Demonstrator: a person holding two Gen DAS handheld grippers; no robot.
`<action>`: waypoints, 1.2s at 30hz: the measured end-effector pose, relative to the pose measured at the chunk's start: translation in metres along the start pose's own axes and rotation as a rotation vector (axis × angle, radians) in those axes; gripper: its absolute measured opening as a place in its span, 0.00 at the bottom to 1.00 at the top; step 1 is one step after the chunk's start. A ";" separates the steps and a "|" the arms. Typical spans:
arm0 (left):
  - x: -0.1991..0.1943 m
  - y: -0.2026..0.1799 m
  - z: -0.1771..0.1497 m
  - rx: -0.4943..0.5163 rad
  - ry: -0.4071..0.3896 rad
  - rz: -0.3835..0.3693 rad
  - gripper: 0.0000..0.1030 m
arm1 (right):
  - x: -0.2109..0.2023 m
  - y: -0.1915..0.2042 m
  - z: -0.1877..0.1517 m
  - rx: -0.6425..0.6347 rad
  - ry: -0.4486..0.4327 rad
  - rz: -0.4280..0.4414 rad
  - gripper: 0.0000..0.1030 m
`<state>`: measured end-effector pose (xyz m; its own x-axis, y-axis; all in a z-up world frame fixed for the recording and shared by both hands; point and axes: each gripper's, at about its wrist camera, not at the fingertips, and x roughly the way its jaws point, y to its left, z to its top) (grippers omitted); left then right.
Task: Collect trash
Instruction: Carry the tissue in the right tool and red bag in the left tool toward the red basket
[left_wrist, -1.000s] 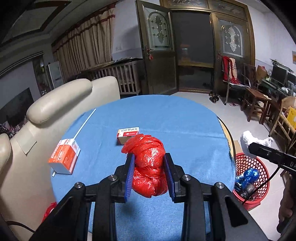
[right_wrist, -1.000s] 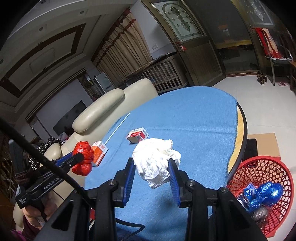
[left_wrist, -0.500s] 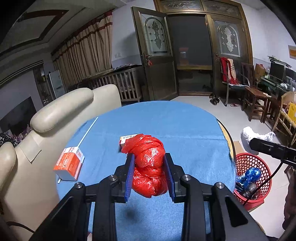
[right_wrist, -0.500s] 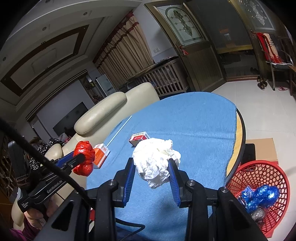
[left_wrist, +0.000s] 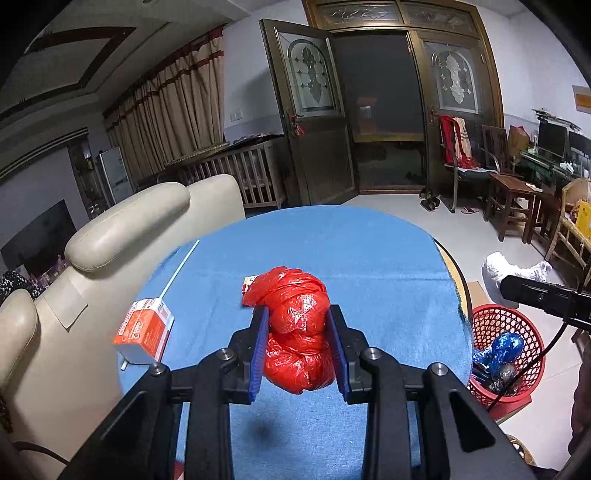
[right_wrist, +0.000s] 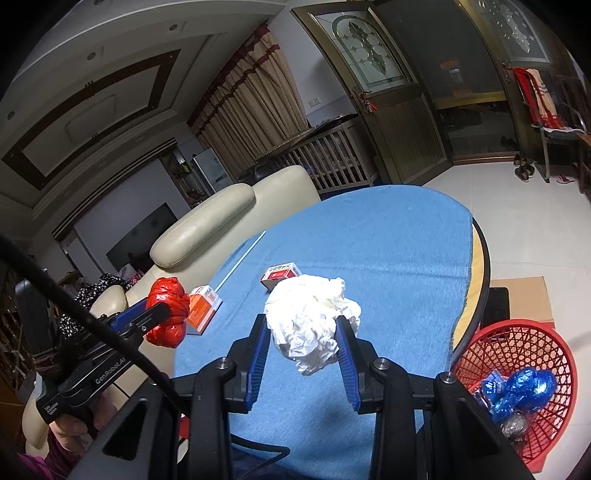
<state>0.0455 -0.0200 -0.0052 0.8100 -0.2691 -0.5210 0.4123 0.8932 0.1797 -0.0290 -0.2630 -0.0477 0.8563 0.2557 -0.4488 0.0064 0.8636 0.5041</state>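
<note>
From the left wrist camera, your left gripper (left_wrist: 299, 345) has its jaws pressed on a knotted red plastic bag (left_wrist: 297, 332), the blue pads squeezing its sides so that the bundle bulges above and below them; it hangs clear of the blue tabletop (left_wrist: 369, 266), which makes sense if it is meant to travel rather than be set down. Beyond it an orange carton (left_wrist: 144, 330) lies near the tabletop's left edge beside a thin white stick (left_wrist: 180, 266), and a small red-and-white box (left_wrist: 249, 284) peeks out just behind the bag: these look like pieces left to collect. The red basket (left_wrist: 517, 328) stands on the floor off the right edge, already holding blue foil wrapping (left_wrist: 504, 347), so it is probably where you are heading. From the right wrist camera, your right gripper (right_wrist: 301, 350) holds a crumpled white paper wad (right_wrist: 312, 321) the same way, jaws narrowed onto its flanks, lifted above the tabletop (right_wrist: 388, 236). The basket (right_wrist: 517, 336) sits low at the right here, nearer this hand, so the paper seems the easier first drop. The left gripper (right_wrist: 162, 317) shows at the left with its red bag (right_wrist: 168, 314) over the tabletop's near-left edge by the carton (right_wrist: 203, 308); how firmly it grips is hard to judge from this angle.
</note>
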 end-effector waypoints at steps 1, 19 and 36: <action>0.000 -0.001 0.000 0.002 0.001 -0.001 0.32 | 0.000 0.000 0.000 -0.001 -0.001 -0.002 0.37; 0.010 -0.005 -0.001 0.014 0.040 0.003 0.32 | 0.001 -0.006 -0.005 0.026 0.016 -0.008 0.37; 0.018 -0.008 -0.011 0.026 0.072 0.000 0.32 | 0.002 -0.007 -0.009 0.039 0.024 -0.015 0.37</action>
<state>0.0524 -0.0278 -0.0255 0.7784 -0.2412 -0.5796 0.4235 0.8833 0.2011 -0.0315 -0.2647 -0.0590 0.8433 0.2538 -0.4738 0.0396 0.8497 0.5257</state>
